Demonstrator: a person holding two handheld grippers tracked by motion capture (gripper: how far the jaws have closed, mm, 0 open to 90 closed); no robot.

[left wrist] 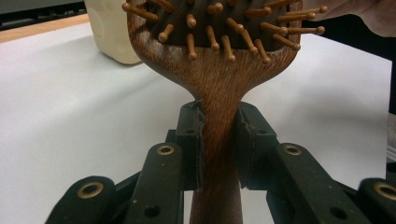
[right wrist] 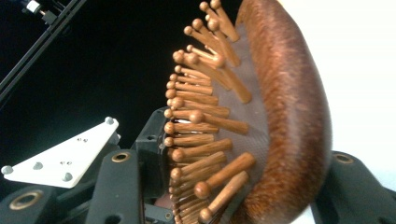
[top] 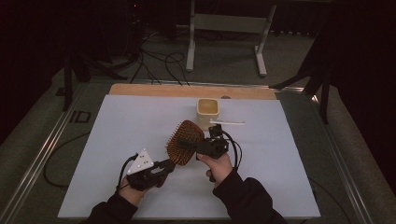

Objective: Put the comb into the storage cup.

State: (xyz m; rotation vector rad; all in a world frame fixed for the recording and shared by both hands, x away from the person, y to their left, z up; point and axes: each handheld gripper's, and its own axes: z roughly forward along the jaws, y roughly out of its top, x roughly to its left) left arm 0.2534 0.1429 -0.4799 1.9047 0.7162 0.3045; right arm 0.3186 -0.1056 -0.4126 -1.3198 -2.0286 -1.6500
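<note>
L gripper (left wrist: 219,135): pinches hairbrush (left wrist: 219,70) handle.
R gripper (right wrist: 233,163): clamps brush head, pins + back.
High view: cup (top: 208,111), white stick (top: 228,122) on table (top: 116,140).

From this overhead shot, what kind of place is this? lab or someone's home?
Most likely a lab or recording setup, not a home. A white sheet covers the wooden tabletop, cables trail over the carpeted floor behind, and a metal stand sits in a dark surround. The props are a hairbrush and a cream cup.
</note>
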